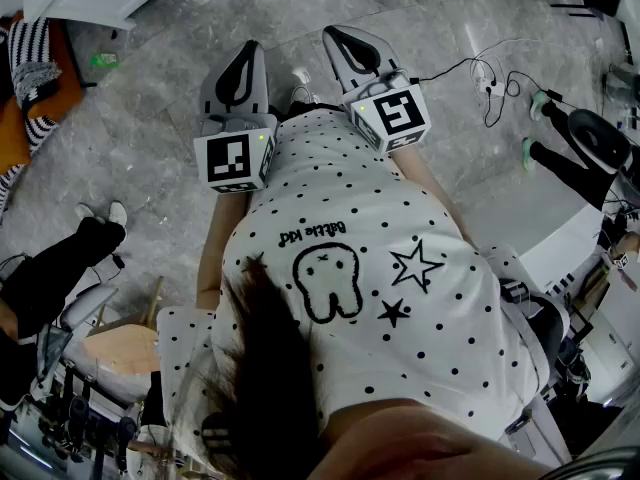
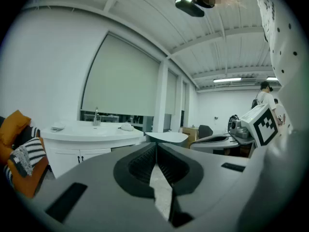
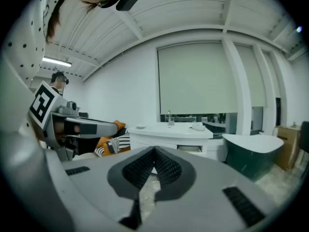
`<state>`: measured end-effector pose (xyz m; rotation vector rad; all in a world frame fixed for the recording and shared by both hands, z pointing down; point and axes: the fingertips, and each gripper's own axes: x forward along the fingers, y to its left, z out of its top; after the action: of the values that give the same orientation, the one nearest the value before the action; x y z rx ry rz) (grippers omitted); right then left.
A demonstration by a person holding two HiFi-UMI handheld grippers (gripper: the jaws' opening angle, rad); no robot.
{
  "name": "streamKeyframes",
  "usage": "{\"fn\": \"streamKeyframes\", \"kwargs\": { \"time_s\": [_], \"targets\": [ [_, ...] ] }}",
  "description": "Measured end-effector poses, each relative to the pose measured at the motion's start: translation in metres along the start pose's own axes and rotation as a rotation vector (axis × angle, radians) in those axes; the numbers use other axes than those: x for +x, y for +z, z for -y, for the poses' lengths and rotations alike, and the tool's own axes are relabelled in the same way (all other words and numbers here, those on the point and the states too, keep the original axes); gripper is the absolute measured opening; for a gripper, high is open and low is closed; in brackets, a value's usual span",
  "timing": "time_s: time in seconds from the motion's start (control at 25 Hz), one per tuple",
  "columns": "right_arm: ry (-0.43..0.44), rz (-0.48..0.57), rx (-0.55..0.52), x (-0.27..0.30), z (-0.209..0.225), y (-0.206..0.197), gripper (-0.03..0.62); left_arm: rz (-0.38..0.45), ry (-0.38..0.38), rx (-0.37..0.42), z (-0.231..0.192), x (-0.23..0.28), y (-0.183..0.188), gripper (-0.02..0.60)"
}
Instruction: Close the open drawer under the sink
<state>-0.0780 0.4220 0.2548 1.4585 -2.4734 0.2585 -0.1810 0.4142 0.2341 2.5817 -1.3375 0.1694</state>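
- Head view: the left gripper and the right gripper, both grey with a black-and-white marker cube, are held side by side. They are in front of the person's white black-dotted shirt and above a grey marble floor. The drawer is outside this view.
- Left gripper view: the left gripper's jaws lie together with nothing between them.
- Ahead and to the left of them stands a white rounded vanity cabinet with a sink and a chrome tap.
- On its top sit a small white dish and a pale lump; what the dish holds cannot be told.
- Beyond the jaw tips is a dark green bathtub with a white rim, its inside hidden.
- Right gripper view: the right gripper's jaws meet at the tips, empty.
- Straight beyond them, well apart, is the vanity cabinet.
- Under its top, just right of the jaw tips, a white drawer appears to stand pulled out a little, contents unseen.
- The bathtub lies to the right.
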Motion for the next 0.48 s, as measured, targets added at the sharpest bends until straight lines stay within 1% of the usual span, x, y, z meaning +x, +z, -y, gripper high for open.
{"fn": "streamKeyframes", "kwargs": {
  "time_s": [0.12,0.28,0.48],
  "targets": [
    [-0.002,0.003,0.004,0.0048,0.0003,-0.0002,0.014,-0.011,-0.007,0.009,-0.0017,0.0031,0.0011,0.015],
    [-0.002,-0.002,0.001,0.0072,-0.0038,0.0003,0.014,0.016,-0.004,0.019,-0.0074,0.0013,0.0055,0.015],
    [0.003,-0.018,-0.002,0.0086,-0.0083,-0.0056,0.014,0.012,-0.004,0.014,-0.0088,-0.0011,0.0015,0.015]
  ]
}}
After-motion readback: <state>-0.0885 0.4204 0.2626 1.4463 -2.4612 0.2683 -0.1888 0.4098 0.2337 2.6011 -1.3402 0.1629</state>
